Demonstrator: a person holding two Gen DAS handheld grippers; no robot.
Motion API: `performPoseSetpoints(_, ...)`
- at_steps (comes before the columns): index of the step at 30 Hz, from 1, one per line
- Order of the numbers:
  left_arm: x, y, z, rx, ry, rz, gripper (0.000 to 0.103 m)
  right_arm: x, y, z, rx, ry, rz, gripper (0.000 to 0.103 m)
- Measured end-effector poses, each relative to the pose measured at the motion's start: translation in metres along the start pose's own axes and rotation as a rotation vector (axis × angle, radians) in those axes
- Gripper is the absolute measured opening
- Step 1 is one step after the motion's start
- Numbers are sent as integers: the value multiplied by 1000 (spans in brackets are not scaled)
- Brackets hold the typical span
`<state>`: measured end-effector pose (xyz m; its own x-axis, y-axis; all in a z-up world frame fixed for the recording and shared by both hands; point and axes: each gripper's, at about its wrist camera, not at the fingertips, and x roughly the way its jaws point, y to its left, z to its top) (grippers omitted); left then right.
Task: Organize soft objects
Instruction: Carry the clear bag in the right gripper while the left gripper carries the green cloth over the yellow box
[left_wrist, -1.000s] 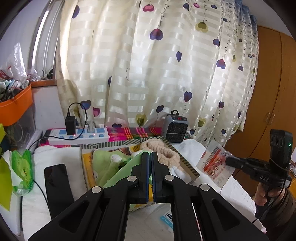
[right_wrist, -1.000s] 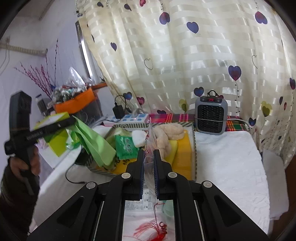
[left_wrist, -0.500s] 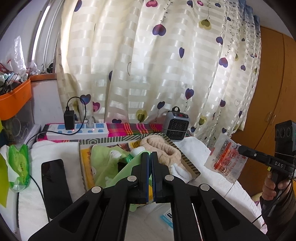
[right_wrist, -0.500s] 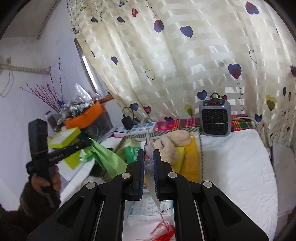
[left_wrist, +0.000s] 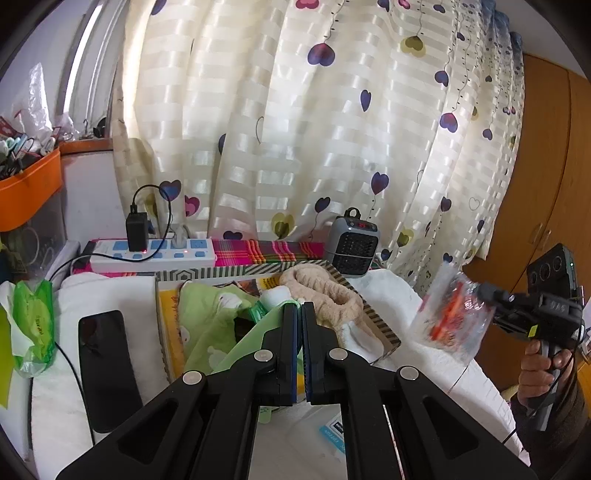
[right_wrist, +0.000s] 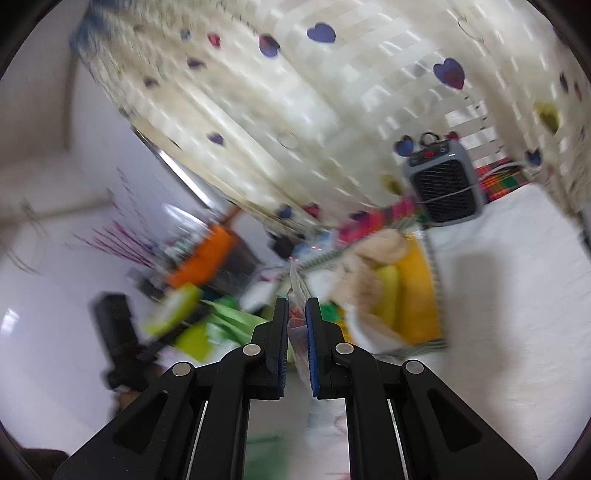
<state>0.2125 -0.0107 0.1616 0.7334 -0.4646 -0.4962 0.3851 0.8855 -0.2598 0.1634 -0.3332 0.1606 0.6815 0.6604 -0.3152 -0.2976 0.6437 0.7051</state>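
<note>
Left claw (left_wrist: 299, 314): clamped on a green cloth (left_wrist: 255, 343), low centre.
Right claw (right_wrist: 296, 314): pinching a clear packet (left_wrist: 452, 314) with red contents, at 3 o'clock in the left view.
Tray (left_wrist: 373, 321): beyond, holding a beige plush (left_wrist: 325, 291).
Heater (left_wrist: 352, 240): 1 o'clock, by the curtain (left_wrist: 295, 129).

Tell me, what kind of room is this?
Probably a bedroom at home. A heart-patterned curtain hangs behind a surface covered in white cloth, a wooden wardrobe stands at the side, and a small heater and a power strip sit nearby.
</note>
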Motion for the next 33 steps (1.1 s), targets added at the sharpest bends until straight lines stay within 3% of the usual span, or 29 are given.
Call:
performPoseSetpoints(2, 0, 0, 0, 2, 2, 2, 3, -5, -9, 3, 70, -30, 67, 9)
performPoseSetpoints(6, 0, 0, 0, 2, 3, 4, 3, -12, -15, 5, 112, -62, 59, 9)
performPoseSetpoints(10, 1, 2, 0, -3, 4, 7, 3, -26, -14, 10, 147, -123, 150, 8)
performPoseSetpoints(18, 2, 3, 0, -4, 0, 8, 3, -25, 6, 25, 44, -124, 57, 8)
performPoseSetpoints(33, 15, 3, 32, 16, -22, 15, 3, 17, -15, 53, 44, -78, -50, 8)
